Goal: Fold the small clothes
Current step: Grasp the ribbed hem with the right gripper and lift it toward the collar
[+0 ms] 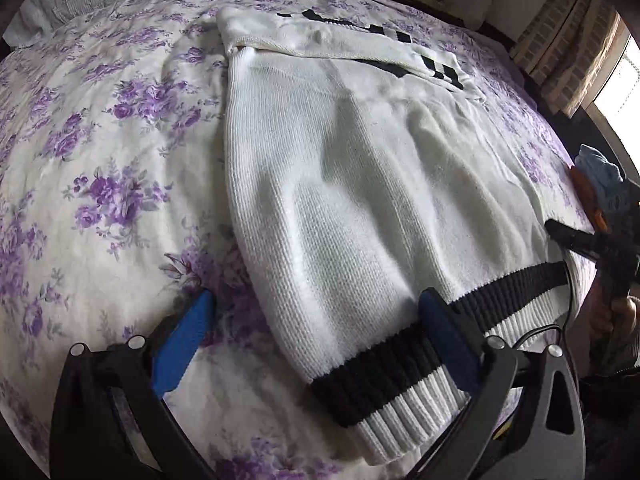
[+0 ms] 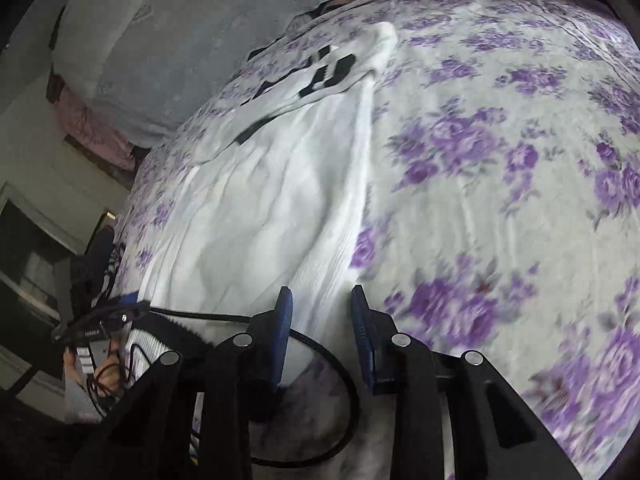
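While your left tongs (image 1: 316, 328) stand wide apart over the near left corner of the white knit sweater (image 1: 360, 200), bring them lower so one pad goes under the black-and-white ribbed hem (image 1: 400, 380) before you close. Your right tongs (image 2: 322, 320) are partly apart with nothing between them, just above the sweater's edge on the bed's floral sheet (image 2: 500, 200); set them on the matching hem corner, clear of the black cable (image 2: 320, 360) looped beneath. Grip both layers, lift evenly, and carry the hem toward the far end. The sweater lies lengthwise on the bed, mostly flat with soft ridges, its far part already turned over and showing black block lettering. The knit looks thick and floppy, so I judge it will sag if held thinly.
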Tool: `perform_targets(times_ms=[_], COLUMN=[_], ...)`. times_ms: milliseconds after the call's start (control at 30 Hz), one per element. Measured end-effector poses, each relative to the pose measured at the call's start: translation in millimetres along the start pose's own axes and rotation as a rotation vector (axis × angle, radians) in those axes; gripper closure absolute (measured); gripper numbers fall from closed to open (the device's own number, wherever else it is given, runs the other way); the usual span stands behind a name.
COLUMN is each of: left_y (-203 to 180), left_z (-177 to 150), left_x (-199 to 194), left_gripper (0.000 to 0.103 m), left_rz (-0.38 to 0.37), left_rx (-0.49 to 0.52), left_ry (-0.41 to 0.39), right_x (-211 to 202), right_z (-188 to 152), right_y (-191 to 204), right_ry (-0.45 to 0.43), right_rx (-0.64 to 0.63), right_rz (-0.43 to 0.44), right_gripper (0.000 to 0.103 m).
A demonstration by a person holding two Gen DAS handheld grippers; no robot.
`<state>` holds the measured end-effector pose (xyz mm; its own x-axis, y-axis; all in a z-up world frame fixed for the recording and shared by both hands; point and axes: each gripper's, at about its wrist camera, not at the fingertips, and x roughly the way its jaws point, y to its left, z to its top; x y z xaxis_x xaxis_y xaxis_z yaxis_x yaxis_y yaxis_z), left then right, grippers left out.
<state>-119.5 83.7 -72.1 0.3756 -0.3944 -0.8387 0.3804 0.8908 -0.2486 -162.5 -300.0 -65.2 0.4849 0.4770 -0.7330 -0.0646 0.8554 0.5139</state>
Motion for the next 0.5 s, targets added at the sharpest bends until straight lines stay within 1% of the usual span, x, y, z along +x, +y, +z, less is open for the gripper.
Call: perform_targets(times_ms=[33, 67, 133, 167, 233, 267, 333, 400, 500], left_y=[-0.4, -2.5, -11.0, -16.8, -26.4, -28.6, -29.1, -27.1, -27.0], left_z=[-2.3, -4.6, -9.8, -12.8, -15.9, -16.0, -15.8, -15.1, -10.2], left_x=[-2.4, -4.4, -6.1, -5.6, -2.3, -0.5, -1.1, -1.2, 0.3], left_gripper=[0.005, 0.005, 0.005, 0.004, 0.004, 0.004, 0.004, 0.004, 0.005], left_rz=[-0.020, -0.038, -0.068, -0.074, -0.060, -0.055, -0.065, -0.085, -0.110], left_rx=[-0.001, 0.004, 0.037, 0.061, 0.099, 0.104, 0.103, 0.095, 0.093], left_ry=[0.002, 0.006, 0.014, 0.016, 0.017, 0.016, 0.011, 0.008, 0.001], right_x=[-0.3, -1.3, -4.5, -6.1, -4.6, -3.5, -1.6, -2.5, -3.3], right_z=[-8.9, -17.3, -30.8, -34.0, -33.6, -33.7, -34.6, -35.4, -28.5], right_y=[6.8, 12.2, 21.3, 24.1, 24.0, 26.5, 34.9, 37.9, 39.0], right_ry=[0.029, 0.040, 0.036, 0.031, 0.021, 0.014, 0.004, -0.015, -0.061], right_rx=[-0.008, -0.013, -0.050, -0.061, -0.042, -0.040, -0.081, -0.094, -0.048], right_rz=[0.034, 0.042, 0.019, 0.011, 0.029, 0.025, 0.005, 0.005, 0.085], right_gripper=[0.067, 0.065, 0.062, 0.058, 0.052, 0.050, 0.046, 0.045, 0.049])
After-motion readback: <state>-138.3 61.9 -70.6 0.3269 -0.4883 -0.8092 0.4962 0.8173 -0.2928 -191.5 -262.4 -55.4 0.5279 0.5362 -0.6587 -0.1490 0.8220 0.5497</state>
